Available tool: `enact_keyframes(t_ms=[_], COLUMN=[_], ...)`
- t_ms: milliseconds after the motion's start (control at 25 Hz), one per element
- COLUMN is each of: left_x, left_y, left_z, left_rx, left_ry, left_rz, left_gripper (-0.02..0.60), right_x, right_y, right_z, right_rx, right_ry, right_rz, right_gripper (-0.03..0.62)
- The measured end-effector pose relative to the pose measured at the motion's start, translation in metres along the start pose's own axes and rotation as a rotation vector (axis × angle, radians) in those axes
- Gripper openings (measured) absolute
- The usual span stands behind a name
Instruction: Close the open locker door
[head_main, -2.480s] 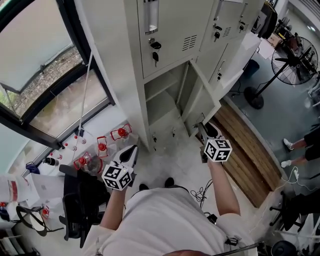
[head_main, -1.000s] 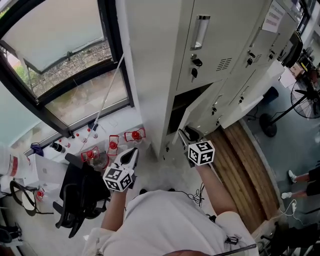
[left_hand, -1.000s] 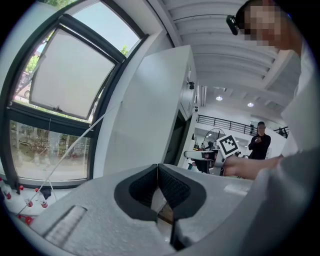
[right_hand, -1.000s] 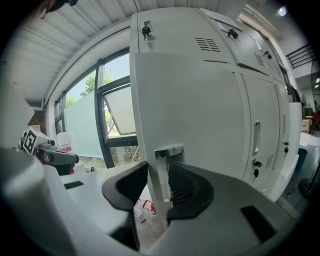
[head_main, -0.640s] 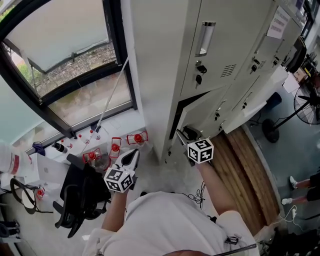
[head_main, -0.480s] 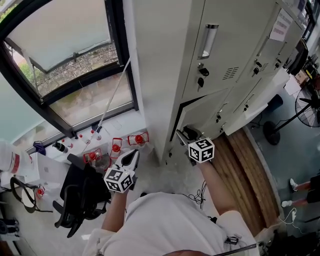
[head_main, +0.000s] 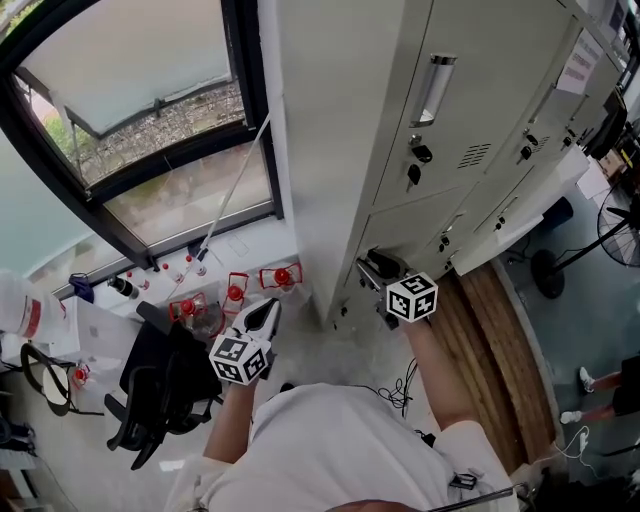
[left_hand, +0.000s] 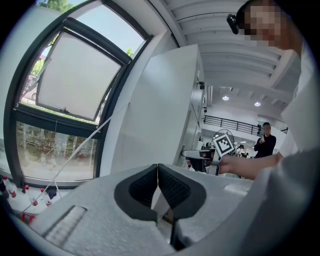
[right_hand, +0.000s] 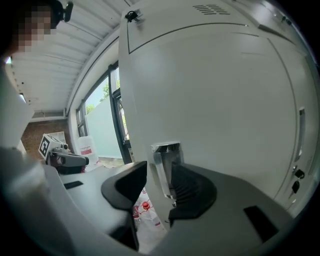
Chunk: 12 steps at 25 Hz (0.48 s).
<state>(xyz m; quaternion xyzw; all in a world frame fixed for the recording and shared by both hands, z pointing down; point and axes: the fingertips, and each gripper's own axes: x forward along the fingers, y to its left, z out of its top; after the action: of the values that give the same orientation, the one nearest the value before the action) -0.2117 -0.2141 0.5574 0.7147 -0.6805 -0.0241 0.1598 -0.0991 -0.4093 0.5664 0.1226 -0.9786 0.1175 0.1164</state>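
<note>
No legible text anywhere in shot. Paper notice (head_main: 583, 62) on locker front (head_main: 545, 110), upper right of head view: printed lines with red patch, too small to read. White jug (head_main: 20, 300) at far left carries red label (head_main: 30, 320), wording blurred; no clearer in right gripper view. Left gripper's marker cube (head_main: 238, 358) and right gripper's marker cube (head_main: 412, 297): black-and-white square patterns only, no letters or digits
</note>
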Motion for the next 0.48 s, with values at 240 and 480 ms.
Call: enact_keyframes(t_ms=[240,480], left_x=[-0.0015,-0.0092], left_y=[0.0021,0.0027], left_z=[-0.003,-0.0058], left_rx=[-0.008,-0.008], left_ry=[0.004,0.013], left_rz=[0.006,-0.01], left_gripper=[0.015,0.015], right_x=[-0.0022,-0.0086], right_y=[-0.0062,0.0015], right_z=[-0.001,0.0051], right_rx=[0.035,0.021], right_ry=[-0.016,-0.027], right_rz=[0.014,-0.017], right_gripper=[0.144,0.144])
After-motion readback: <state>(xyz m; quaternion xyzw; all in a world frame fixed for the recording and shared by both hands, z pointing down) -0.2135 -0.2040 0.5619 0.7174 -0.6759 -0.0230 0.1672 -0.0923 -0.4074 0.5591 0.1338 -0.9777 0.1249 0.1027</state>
